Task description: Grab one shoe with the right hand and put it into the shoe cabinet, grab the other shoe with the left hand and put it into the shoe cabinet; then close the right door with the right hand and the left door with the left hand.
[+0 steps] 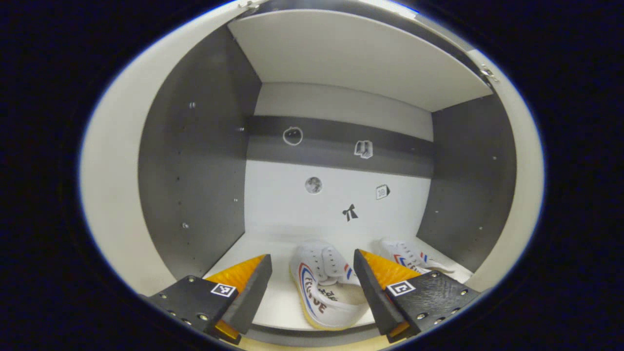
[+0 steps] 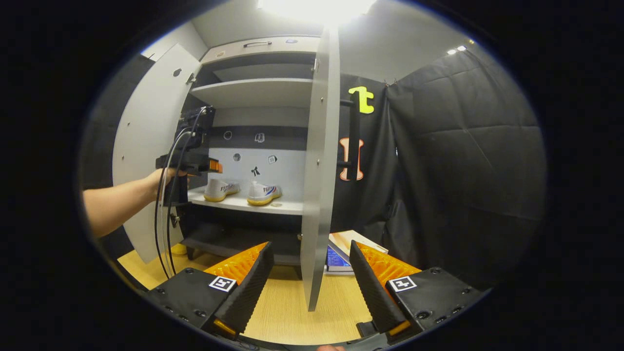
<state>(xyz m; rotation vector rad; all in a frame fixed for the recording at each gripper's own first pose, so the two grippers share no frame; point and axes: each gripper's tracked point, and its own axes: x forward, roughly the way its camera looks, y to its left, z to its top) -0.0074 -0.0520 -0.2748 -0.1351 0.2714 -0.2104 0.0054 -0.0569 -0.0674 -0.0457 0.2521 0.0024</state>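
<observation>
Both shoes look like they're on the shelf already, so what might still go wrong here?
Two things, I'd guess. The left tool hangs open right over the near shoe, so pulling back carelessly might nudge it toward the shelf edge. And the right door stands edge-on to the right tool; swung shut too soon, it might hit the hand at the cabinet.

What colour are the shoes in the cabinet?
The shoes are white with red and blue stripes and yellowish soles, clearest in the left gripper view.

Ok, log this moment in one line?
shoes: both on shelf | left hand-held gripper: open, at cabinet | right hand-held gripper: open, before right door | doors: open
</observation>
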